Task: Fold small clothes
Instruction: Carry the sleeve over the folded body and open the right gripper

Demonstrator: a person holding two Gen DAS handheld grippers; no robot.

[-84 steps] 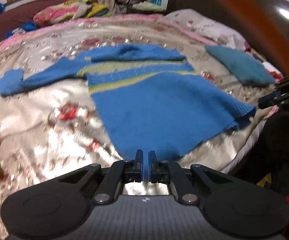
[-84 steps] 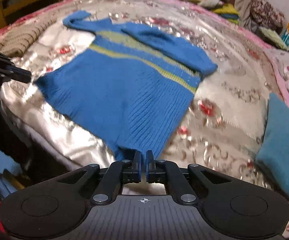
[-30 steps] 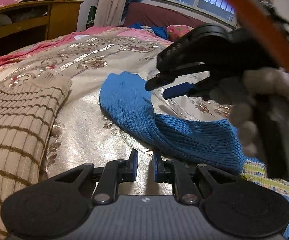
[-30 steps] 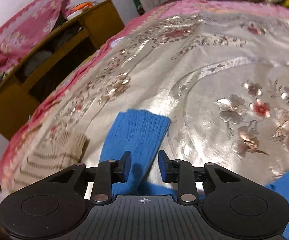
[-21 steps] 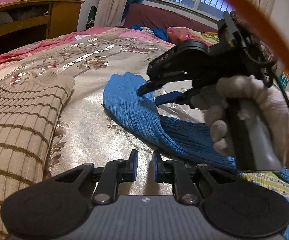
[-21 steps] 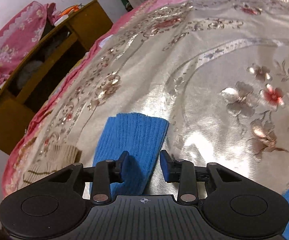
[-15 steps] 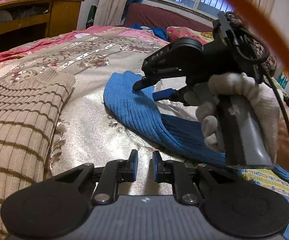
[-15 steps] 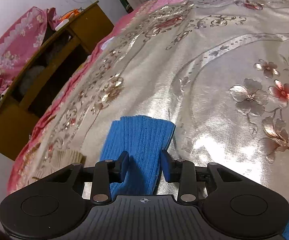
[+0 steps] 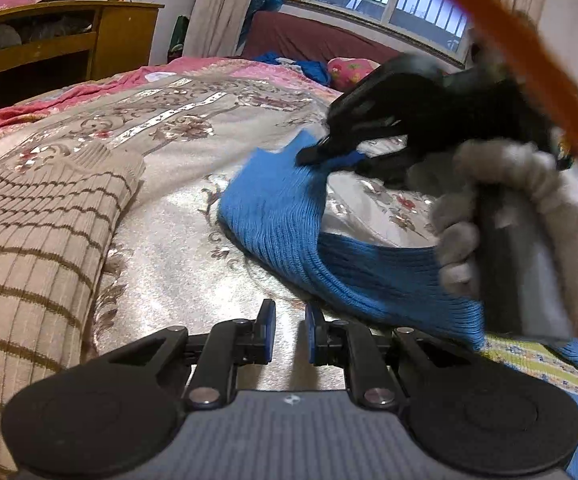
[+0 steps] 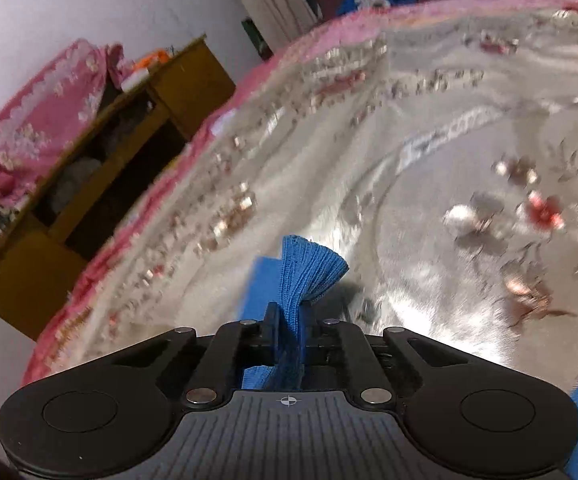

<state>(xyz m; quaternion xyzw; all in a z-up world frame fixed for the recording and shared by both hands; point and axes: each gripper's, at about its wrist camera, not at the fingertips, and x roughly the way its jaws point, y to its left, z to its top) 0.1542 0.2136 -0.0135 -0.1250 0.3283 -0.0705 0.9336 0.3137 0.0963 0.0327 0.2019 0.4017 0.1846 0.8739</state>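
We note the right gripper (image 10: 289, 320) closing, bunching the blue ribbed knit sweater sleeve (image 10: 301, 276), left gripper (image 9: 290, 330) narrowly parted, empty, above the silvery floral bedspread (image 9: 185, 264).

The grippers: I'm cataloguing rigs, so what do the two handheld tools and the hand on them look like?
Both are matte black. The left gripper has blue pads, silver pivot bolts, round side discs and a grey ribbed body with a small crosshair mark. The right gripper has a grey handle, gripped by a hand in a light knit glove.
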